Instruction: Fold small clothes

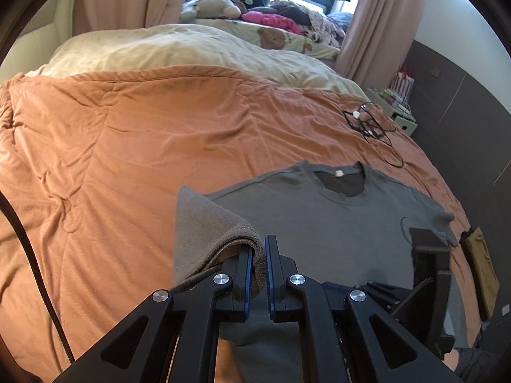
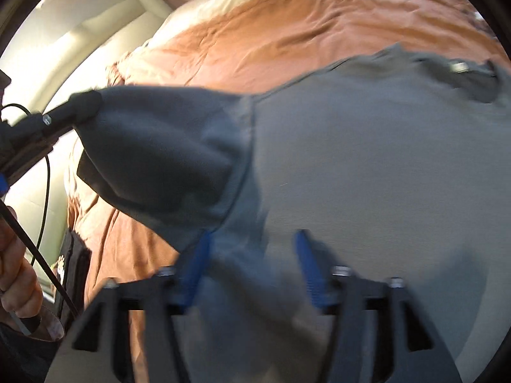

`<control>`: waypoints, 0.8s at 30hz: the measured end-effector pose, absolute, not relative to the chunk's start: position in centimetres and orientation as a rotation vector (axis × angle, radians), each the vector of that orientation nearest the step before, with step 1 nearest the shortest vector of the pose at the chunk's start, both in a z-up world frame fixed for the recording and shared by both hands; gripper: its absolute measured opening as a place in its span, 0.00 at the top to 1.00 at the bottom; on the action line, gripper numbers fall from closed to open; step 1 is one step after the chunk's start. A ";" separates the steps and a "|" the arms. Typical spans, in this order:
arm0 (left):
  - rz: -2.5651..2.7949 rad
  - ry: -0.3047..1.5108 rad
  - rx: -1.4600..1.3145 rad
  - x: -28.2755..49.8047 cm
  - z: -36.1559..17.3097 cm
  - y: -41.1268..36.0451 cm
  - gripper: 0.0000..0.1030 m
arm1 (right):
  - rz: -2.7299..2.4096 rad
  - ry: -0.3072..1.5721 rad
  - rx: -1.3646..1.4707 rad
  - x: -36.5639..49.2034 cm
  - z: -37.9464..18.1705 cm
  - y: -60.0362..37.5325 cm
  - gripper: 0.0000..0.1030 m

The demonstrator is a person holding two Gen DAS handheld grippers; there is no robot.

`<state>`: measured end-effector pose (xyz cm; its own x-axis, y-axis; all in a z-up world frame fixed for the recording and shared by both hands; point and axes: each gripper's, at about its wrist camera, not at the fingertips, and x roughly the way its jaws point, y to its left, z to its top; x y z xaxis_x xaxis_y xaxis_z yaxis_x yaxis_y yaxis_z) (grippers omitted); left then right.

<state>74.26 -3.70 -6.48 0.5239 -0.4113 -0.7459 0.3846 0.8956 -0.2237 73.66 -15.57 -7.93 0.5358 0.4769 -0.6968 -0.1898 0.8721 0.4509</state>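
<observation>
So, a grey t-shirt (image 1: 319,223) lay face-up on the orange duvet (image 1: 127,159) of the bed, collar (image 1: 338,180) toward the far side with a small pale label inside the neck. The left tongs (image 1: 258,255) were pinched together on the shirt's left sleeve (image 1: 204,223), blue pads (image 1: 246,271) clamping a fold of the fabric; the sleeve was lifted off the duvet and peaked up in a cone, draping over the left finger. In the right wrist view the same sleeve (image 2: 159,159) was stretched out from the shirt body (image 2: 367,175) toward the left tongs (image 2: 80,105), which gripped its tip at the left edge of frame. The right tongs (image 2: 252,255) were spread apart, blue pads (image 2: 198,265) well separated, hovering low over the shirt near the armpit seam; that view was motion-blurred, so I couldn't tell whether the pads touched the cloth. The other sleeve (image 1: 444,223) lay flat toward the right edge of the bed. A black cable tangle (image 1: 370,124) sat on the duvet beyond the collar, well apart from the shirt. A cream blanket (image 1: 191,51) was bunched at the far end of the duvet, plush toys (image 1: 223,8) on a ledge by the window behind it, pink curtains (image 1: 373,16) either side. A tan item (image 1: 482,271) lay just past the right edge of the bed. Part of a bare hand (image 2: 16,271) holding a handle showed at the lower left of the right wrist view.
</observation>
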 end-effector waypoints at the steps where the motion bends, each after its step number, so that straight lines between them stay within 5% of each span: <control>1: -0.481 0.908 -0.026 74.2 -6.6 -4.5 0.92 | 0.402 0.928 0.350 73.3 -7.6 -16.5 0.42; 8: -0.556 0.985 -0.003 73.8 -8.4 -10.2 0.90 | 0.353 0.918 0.350 71.6 -6.8 -20.7 0.42; 10: -0.580 1.015 0.017 73.6 -8.7 -11.9 0.76 | 0.335 0.919 0.355 71.2 -6.1 -21.8 0.42; 12: -0.602 0.994 0.017 73.1 -8.3 -12.5 0.49 | 0.319 0.915 0.357 70.2 -5.4 -22.3 0.42; 14: -0.598 0.959 0.009 72.7 -7.5 -12.2 0.38 | 0.306 0.909 0.374 69.3 -5.1 -23.0 0.36; 24: -0.419 0.986 0.001 73.9 -9.9 -6.9 0.35 | 0.310 0.888 0.269 69.9 -4.6 -21.3 0.33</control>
